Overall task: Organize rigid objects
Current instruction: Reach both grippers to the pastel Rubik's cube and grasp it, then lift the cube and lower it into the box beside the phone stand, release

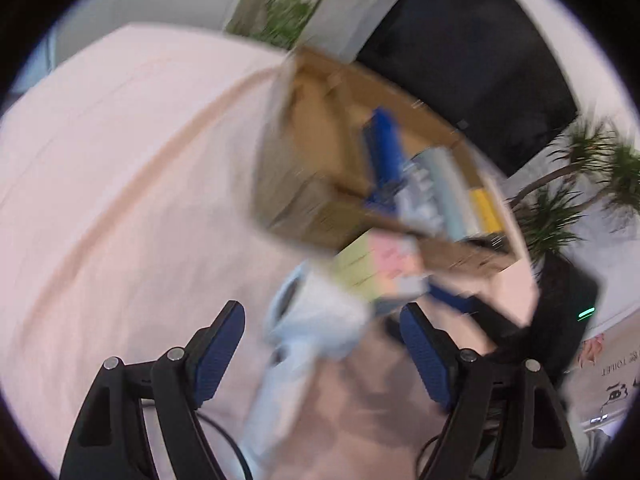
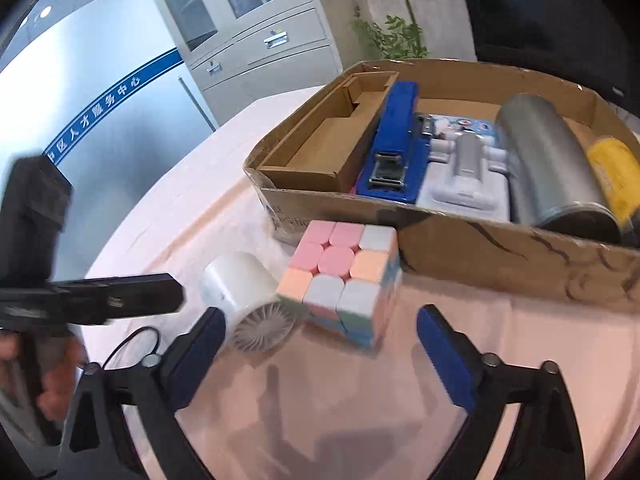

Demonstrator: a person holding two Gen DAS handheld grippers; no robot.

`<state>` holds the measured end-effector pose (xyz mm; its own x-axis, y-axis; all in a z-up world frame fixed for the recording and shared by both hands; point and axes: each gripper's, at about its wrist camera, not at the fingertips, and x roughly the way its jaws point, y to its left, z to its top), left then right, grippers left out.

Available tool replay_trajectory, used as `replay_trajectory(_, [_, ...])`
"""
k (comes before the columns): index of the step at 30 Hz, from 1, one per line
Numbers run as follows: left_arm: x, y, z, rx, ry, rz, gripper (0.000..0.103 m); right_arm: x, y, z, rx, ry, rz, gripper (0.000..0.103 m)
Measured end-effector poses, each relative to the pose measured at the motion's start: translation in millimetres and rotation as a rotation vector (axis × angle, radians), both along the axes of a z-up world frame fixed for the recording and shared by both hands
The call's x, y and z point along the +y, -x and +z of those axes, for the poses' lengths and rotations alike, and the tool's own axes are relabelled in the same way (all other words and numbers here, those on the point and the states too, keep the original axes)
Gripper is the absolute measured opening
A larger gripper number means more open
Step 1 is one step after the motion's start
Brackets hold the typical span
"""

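Cube [image 2: 344, 280] on cloth, just beyond right gripper's [image 2: 320, 344] spread fingers.

You work in an office or a public service centre, not in a home. At the upper middle of the right wrist view stands a grey metal filing cabinet [image 2: 256, 36] with glass doors. At the left, a frosted glass wall carries a blue band with white Chinese characters [image 2: 108, 108]. A large dark screen [image 1: 472, 64] and potted plants [image 1: 580, 184] fill the upper right of the left wrist view.
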<state>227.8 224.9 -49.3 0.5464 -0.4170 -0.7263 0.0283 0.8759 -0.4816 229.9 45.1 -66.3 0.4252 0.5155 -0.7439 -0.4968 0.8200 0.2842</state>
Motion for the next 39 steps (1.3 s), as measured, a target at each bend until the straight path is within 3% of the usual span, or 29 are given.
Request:
replay_trajectory(2, [-12.7, -14.9, 5.0, -0.026, 0.029, -0.045, 0.079, -4.3, -0.9, -4.2, 0.009, -0.018, 0.025, 0.081])
replay_trajectory(7, [-45.8, -61.6, -18.6, 0.084, 0.050, -0.146, 0.076, -14.6, -5.4, -5.7, -0.032, -0.029, 0.092, 0.071])
replay_trajectory(10, [-57.9, -72.4, -24.6, 0.115, 0.018, -0.161, 0.057, -7.9, -9.5, -7.6, -0.039, -0.004, 0.147, 0.060])
replay_trajectory(12, [-59.5, -70.9, -24.4, 0.120, 0.001, -0.160, 0.056, -5.3, -10.3, -7.9, -0.052, 0.008, 0.139, 0.056])
replay_trajectory(15, [-58.1, -62.9, -18.0, 0.112, 0.005, -0.144, 0.045, -7.2, -7.7, -5.1, -0.061, -0.008, 0.121, 0.055])
replay_trajectory(23, [-84.8, -23.6, 38.6, 0.005, -0.056, -0.089, 0.044, -28.0, 24.3, 34.5, -0.125, -0.041, 0.094, 0.046])
replay_trajectory(27, [-106.0, -29.6, 77.0, -0.100, -0.098, -0.108, 0.044, -47.5, 31.7, 72.8, -0.225, -0.046, 0.055, 0.046])
replay_trajectory(32, [-117.5, -95.1, 107.4, -0.174, -0.111, -0.124, 0.044, -63.8, -22.5, 113.5, -0.323, -0.042, 0.010, 0.046])
replay_trajectory(36, [-119.4, -164.7, 104.6, -0.120, -0.073, -0.157, 0.044, -71.4, -85.9, 120.7, -0.330, -0.009, -0.001, 0.046])
replay_trajectory(39, [-119.9, -198.0, 90.9, -0.057, -0.069, -0.169, 0.044, -74.1, -129.4, 113.1, -0.279, 0.024, 0.000, 0.046])
